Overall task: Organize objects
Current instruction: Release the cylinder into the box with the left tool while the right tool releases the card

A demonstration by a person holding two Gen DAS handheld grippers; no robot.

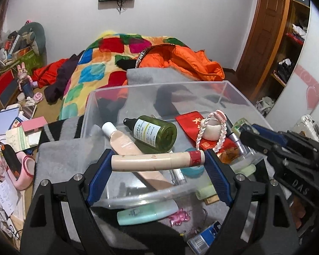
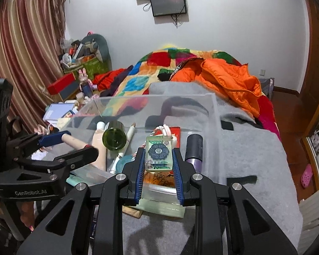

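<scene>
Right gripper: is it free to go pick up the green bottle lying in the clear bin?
Probably not yet. The right gripper is shut on a small flower-print block, so it must drop that first. The green bottle lies uncovered in the clear bin, just left of it.

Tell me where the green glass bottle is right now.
The green glass bottle lies on its side inside the clear plastic bin, left of centre, beside the peach tube and just beyond the beige tube held by the left gripper.
</scene>
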